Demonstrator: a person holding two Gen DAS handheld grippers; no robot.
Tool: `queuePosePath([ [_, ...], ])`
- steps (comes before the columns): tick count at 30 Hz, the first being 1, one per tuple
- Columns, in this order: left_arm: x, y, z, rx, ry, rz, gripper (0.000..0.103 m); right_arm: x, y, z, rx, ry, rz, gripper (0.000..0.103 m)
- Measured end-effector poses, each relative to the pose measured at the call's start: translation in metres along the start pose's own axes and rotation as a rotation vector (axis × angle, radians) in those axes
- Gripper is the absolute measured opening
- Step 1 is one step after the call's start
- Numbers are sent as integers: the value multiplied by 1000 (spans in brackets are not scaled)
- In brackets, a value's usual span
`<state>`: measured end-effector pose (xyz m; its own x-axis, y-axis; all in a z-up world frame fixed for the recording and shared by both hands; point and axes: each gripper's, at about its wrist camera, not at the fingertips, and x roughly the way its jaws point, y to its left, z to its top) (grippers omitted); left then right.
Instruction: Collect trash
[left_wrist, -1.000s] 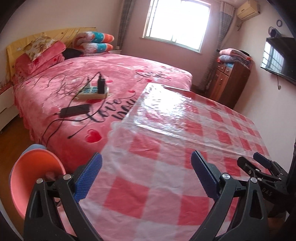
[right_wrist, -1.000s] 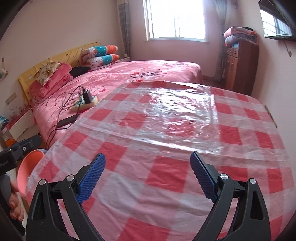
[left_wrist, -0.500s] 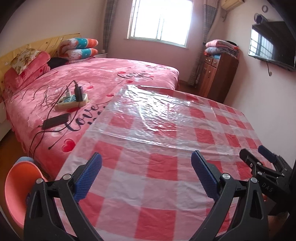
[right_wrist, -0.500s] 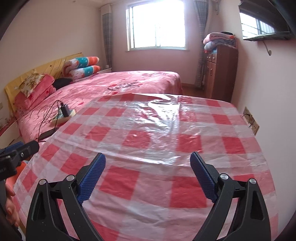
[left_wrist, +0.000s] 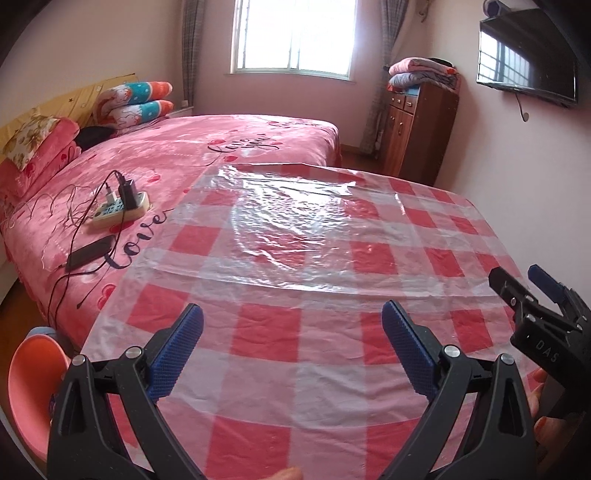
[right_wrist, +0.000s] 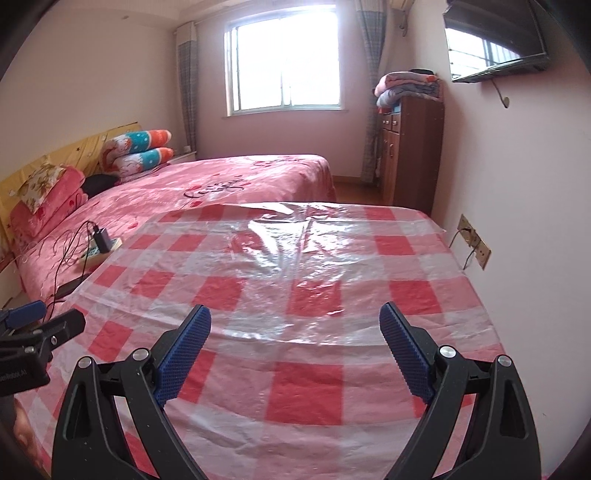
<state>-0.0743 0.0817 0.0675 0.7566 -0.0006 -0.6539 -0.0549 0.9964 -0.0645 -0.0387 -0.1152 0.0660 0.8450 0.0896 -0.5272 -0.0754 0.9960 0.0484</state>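
Left gripper (left_wrist: 291, 347) and right gripper (right_wrist: 295, 345) both above near edge of checked tablecloth (left_wrist: 332, 280), jaws wide apart, empty. No trash visible on cloth; task's thing not in view, so bearing, long axis and nearer hand cannot tell. Pink bin (left_wrist: 31, 384) near left, below table edge, closest to left gripper. Versus 1.0 s ago: views raised and swung right, bin further into corner.

A salmon-pink plastic bin (left_wrist: 27, 384) — mouth tilted sideways — sits on the floor beside the bed.
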Motion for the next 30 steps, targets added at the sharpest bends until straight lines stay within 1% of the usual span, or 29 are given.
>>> queuePosePath([
  [5, 4, -14, 2, 18, -3, -2, 97, -2, -12, 1, 16, -13, -24, 92],
  [12, 8, -25, 6, 19, -9, 25, 97, -5, -24, 0, 27, -25, -47, 92],
  [16, 12, -30, 7, 21, -1, 22, 97, -5, -28, 0, 30, -28, -54, 92],
  [24, 15, -43, 5, 61, 6, 23, 97, -4, -33, -1, 40, -26, -58, 93],
  [30, 19, -47, 4, 63, 17, 11, 97, -3, -35, -2, 41, -22, -57, 93],
])
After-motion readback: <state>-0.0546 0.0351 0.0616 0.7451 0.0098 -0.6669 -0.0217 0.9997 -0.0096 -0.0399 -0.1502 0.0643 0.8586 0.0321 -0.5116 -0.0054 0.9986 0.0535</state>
